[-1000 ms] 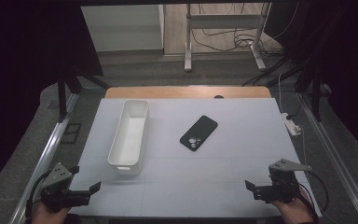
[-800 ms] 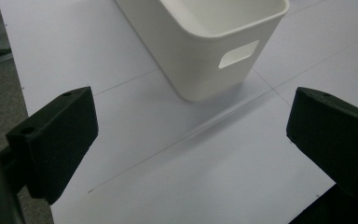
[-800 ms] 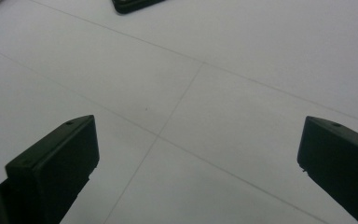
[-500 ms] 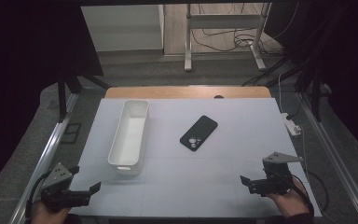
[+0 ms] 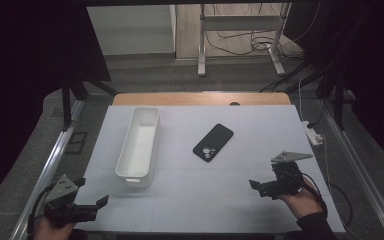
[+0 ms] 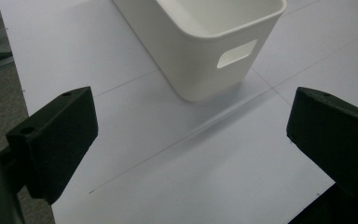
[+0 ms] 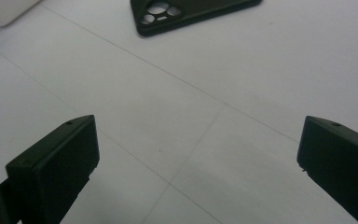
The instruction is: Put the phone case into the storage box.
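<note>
left hand-held gripper [image 5: 99, 204]: near left corner of tabletop, black blocky jaws spread wide, holding nothing, touching nothing
right hand-held gripper [image 5: 256, 186]: near right, grey three-cornered plate on top, jaws wide apart, empty, above bare surface
tabletop [image 5: 200, 200]: flat matte white, thin seam lines, wooden edge strip at far side
bin [image 5: 140, 142]: 1, white plastic, long rectangular, rounded corners, slot handle in near end, left of centre, ahead of left hand-held gripper
phone [image 5: 213, 142]: 1, black, glossy flat slab, camera rings up, lying diagonal, centre, well apart from bin, ahead of right hand-held gripper
count: 2 hand-held grippers, 1 bin, 1 phone
</note>
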`<state>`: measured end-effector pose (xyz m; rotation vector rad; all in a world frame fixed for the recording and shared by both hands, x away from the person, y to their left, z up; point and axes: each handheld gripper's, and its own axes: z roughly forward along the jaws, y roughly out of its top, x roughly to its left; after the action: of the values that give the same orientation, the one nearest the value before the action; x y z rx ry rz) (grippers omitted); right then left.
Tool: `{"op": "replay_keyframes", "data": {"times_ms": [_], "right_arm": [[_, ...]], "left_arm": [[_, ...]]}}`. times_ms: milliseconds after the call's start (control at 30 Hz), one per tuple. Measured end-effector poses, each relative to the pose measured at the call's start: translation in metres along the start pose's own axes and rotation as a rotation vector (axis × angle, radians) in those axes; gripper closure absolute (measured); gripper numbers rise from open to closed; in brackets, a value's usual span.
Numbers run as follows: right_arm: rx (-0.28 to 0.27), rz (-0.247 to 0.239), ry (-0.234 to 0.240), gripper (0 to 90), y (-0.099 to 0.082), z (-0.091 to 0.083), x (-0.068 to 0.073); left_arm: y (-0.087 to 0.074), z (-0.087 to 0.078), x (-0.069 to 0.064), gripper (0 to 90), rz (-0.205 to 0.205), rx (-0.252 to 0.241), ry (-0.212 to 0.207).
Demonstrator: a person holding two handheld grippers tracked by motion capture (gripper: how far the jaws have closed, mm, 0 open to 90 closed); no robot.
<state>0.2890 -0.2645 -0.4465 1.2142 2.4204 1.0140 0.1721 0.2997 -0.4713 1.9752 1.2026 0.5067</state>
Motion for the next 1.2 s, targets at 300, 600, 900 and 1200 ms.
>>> {"op": "replay_keyframes", "data": {"times_ms": [300, 600, 900, 1200], "right_arm": [[0.024, -0.024, 0.018, 0.0, 0.013, 0.013, -0.001], [0.028, -0.046, 0.023, 0.0, 0.027, 0.026, -0.004], [0.041, -0.057, 0.017, 0.0, 0.039, 0.040, -0.008], [0.053, -0.061, 0.022, 0.0, 0.051, 0.055, -0.012]], "left_arm": [[0.000, 0.000, 0.000, 2.7, 0.000, -0.001, -0.002], [0.000, 0.000, 0.000, 2.7, -0.001, 0.001, -0.003], [0.000, 0.000, 0.000, 2.6, -0.001, 0.000, -0.003], [0.000, 0.000, 0.001, 2.7, -0.004, 0.001, -0.005]]}}
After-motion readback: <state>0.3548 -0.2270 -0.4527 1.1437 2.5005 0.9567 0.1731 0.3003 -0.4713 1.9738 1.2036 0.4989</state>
